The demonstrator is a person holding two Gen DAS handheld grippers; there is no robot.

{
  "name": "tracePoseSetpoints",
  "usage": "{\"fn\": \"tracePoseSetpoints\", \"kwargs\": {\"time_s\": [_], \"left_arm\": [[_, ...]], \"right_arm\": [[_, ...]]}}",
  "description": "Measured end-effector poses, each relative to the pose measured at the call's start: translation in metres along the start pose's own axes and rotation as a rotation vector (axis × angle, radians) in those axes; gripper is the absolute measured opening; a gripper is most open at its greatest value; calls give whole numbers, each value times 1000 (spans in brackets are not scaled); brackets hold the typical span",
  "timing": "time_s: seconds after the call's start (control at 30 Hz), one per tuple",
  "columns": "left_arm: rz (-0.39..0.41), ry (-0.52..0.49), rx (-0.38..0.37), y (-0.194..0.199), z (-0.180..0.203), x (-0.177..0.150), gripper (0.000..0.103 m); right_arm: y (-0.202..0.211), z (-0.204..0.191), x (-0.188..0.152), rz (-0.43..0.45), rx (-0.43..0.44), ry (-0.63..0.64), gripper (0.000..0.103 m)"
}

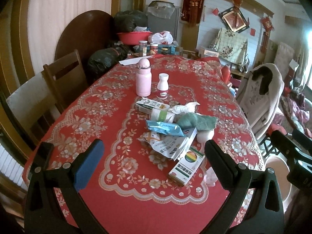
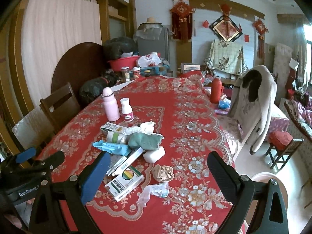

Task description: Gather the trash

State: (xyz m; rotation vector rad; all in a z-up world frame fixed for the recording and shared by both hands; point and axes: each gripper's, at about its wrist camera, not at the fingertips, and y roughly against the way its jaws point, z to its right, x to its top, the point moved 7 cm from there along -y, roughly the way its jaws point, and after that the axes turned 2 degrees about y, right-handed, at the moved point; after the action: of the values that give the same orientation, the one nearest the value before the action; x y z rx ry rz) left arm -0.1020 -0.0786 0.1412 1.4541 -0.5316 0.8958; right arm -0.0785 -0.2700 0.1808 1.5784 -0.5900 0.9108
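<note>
A heap of trash lies mid-table on the red floral cloth (image 1: 101, 105): a green-and-white medicine box (image 1: 187, 168) (image 2: 124, 183), a blue wipes packet (image 1: 165, 127) (image 2: 112, 146), torn wrappers (image 1: 171, 146), a milk carton (image 1: 150, 105) (image 2: 111, 127), white tissue (image 1: 185, 106) (image 2: 146, 127), a teal cloth (image 1: 197, 120) (image 2: 146, 140) and a white soap bar (image 2: 154, 154). A crumpled beige paper (image 2: 162, 172) and a clear plastic scrap (image 2: 154, 191) lie nearer the right gripper. My left gripper (image 1: 154, 150) is open and empty above the near end of the heap. My right gripper (image 2: 159, 163) is open and empty.
A pink flask (image 1: 144, 80) and a white pill bottle (image 1: 162, 85) stand beyond the heap. Jars and a red basin (image 1: 134, 37) sit at the far end. A wooden chair (image 1: 64, 78) stands left, a coat-draped chair (image 2: 253, 105) right, a pale bin (image 2: 273, 187) by the floor.
</note>
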Motion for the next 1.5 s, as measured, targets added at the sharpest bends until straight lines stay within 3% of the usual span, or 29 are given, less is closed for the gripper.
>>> {"fn": "tracePoseSetpoints", "kwargs": {"time_s": [1.5], "left_arm": [[-9,1,-6,-4,-1,12,102]], "right_arm": [[-17,6,-5,-48,-18,-17,99]]}}
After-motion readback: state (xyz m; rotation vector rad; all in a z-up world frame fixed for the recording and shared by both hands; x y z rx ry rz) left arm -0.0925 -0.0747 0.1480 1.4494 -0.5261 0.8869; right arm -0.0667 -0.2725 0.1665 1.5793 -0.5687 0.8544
